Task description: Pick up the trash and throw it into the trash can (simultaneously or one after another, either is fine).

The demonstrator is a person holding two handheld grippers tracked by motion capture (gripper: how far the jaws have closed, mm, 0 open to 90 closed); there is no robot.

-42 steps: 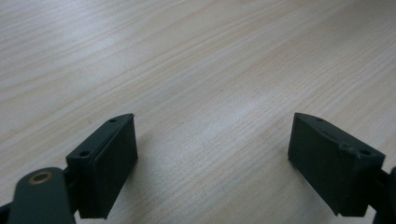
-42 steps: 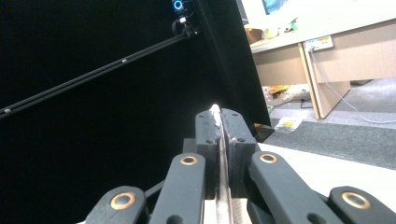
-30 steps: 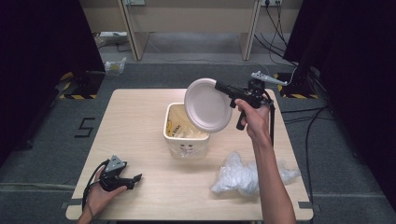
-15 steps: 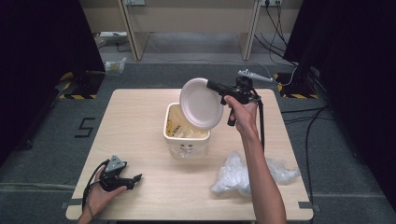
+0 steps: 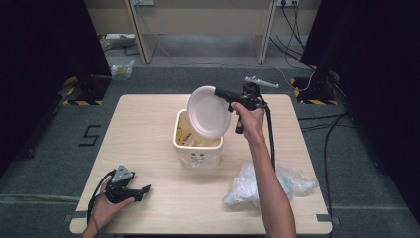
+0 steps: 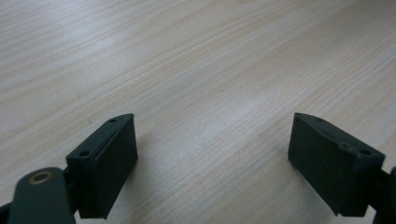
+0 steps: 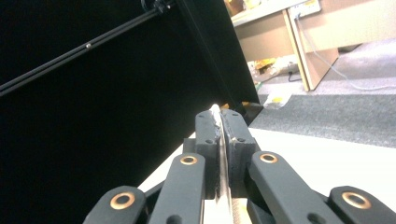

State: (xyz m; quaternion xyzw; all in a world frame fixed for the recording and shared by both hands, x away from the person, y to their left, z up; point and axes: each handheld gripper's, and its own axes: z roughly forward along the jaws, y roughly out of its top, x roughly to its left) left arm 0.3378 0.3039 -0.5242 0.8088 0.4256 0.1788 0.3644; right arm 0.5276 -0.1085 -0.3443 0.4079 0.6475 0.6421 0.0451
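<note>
white lid held tilted over the cream bucket.

the right gripper point(image 5: 221, 93) is clenched on the rim of the round white lid point(image 5: 209, 111), which hangs in the air, tilted, just above the open cream bucket point(image 5: 198, 148) mid-desk point(image 5: 143, 129). the left gripper point(image 5: 142, 189) rests released on the near left of the desk, jaws wide apart. a crumpled clear plastic bag point(image 5: 292, 181) lies near right.
</note>
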